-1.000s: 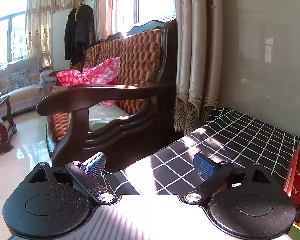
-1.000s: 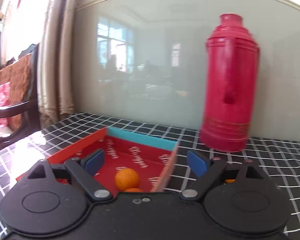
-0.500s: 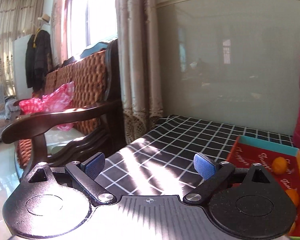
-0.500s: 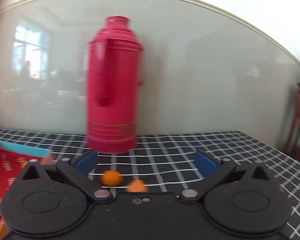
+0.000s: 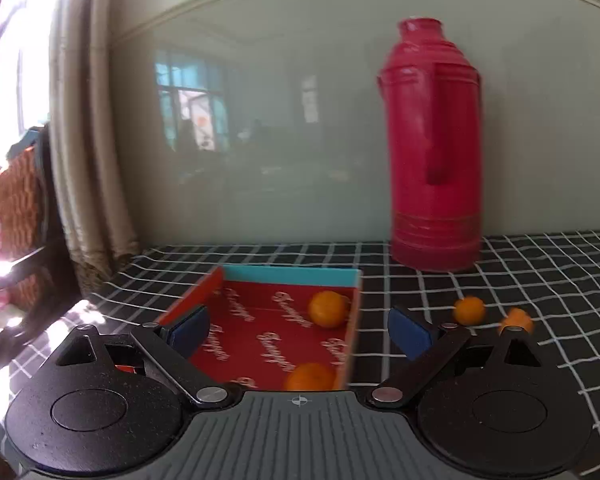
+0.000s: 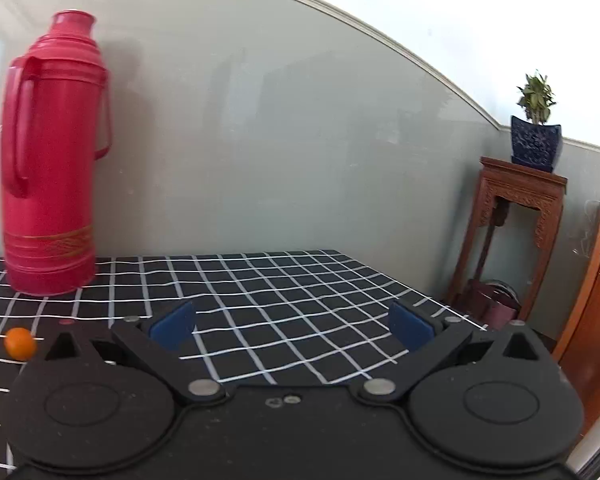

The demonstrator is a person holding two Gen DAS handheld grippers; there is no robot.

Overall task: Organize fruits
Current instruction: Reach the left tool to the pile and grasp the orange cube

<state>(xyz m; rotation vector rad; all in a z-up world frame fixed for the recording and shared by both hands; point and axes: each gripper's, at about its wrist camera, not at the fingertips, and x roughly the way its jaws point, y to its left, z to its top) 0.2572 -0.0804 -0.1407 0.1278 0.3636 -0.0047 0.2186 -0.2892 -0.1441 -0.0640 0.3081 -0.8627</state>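
Observation:
A shallow red box (image 5: 220,286) with a teal far wall lies on the black checked tablecloth, straight ahead in the left wrist view. Two small oranges rest inside it, one near the far right corner (image 5: 327,309) and one at the near edge (image 5: 310,377). Two more oranges (image 5: 469,311) (image 5: 517,319) lie on the cloth to its right. My left gripper (image 5: 300,330) stands open over the box's near end, holding nothing. My right gripper (image 6: 292,324) is wide open over bare cloth, with one orange (image 6: 20,344) off to its left.
A tall red thermos (image 5: 434,148) (image 6: 50,156) stands on the cloth against the grey wall panel. A curtain and a wooden chair (image 5: 16,208) are left of the table. Right of the table's edge stand a carved wooden stand (image 6: 512,236) with a potted plant (image 6: 535,136) and an orange cabinet.
Both views have swung to the right. The left one went from the chair to the box and thermos. The right one went from the box past the thermos to the table's right end.

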